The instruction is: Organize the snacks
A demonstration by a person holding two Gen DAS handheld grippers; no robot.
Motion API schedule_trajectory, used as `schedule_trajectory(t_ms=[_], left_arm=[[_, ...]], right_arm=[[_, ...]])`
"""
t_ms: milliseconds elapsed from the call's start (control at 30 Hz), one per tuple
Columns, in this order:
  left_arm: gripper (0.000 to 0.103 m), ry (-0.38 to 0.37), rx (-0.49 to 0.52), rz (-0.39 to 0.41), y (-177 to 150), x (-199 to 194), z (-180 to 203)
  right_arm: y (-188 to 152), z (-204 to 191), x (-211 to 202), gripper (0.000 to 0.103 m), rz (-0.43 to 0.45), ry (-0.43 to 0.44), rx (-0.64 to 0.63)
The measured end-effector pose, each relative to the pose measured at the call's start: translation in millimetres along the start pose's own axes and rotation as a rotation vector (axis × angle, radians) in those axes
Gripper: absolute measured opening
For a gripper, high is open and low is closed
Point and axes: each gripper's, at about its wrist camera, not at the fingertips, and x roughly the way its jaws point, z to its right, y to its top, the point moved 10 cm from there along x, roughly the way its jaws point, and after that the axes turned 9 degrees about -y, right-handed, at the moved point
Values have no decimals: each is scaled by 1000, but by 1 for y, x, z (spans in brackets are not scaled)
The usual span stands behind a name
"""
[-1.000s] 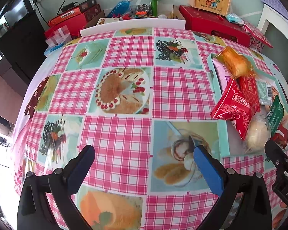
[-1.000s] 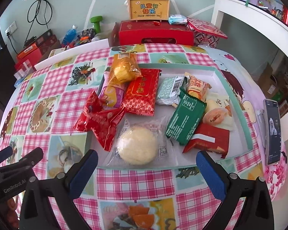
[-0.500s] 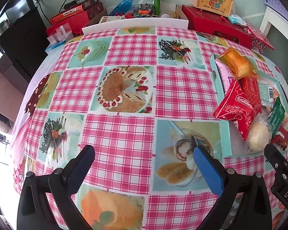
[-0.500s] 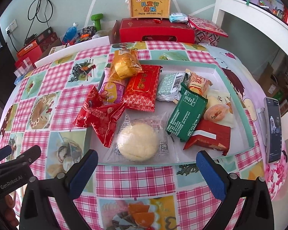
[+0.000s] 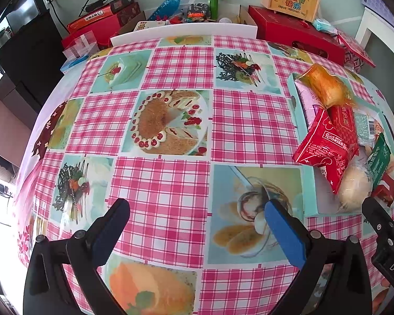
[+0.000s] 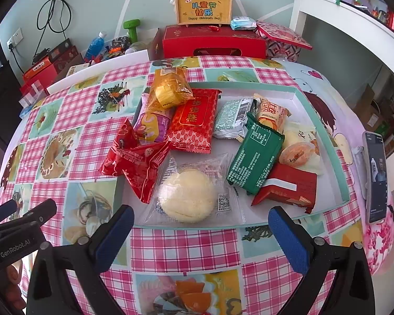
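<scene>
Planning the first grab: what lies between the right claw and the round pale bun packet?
In the right wrist view, only the tray's near rim and checked tablecloth separate the open right claw from the bun packet.

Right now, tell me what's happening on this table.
A person holds a gripper in each hand over a table with a pink checked cloth. Both the left gripper and the right gripper are open and hold nothing. The right one points at a shallow tray piled with wrapped snacks, nearest a round pale bun in clear wrap. A red packet hangs over the tray's left edge. A phone lies to the right. No sorting shows yet.
</scene>
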Motion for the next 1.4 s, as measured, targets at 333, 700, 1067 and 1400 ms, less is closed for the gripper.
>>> schedule_trajectory(t_ms=[333,700,1067,1400], left_arm=[[102,-4,9,-7,0,3,2],[102,-10,15,-12,-1,5,4],[102,-10,17,-14,-2,6,6],[102,-13,23,-14,-2,6,6]], right_arm=[[0,0,1,103,0,0,1],[0,1,2,103,-2,0,3],[0,1,2,103,-2,1,3],[0,2,3,103,-2,1,3]])
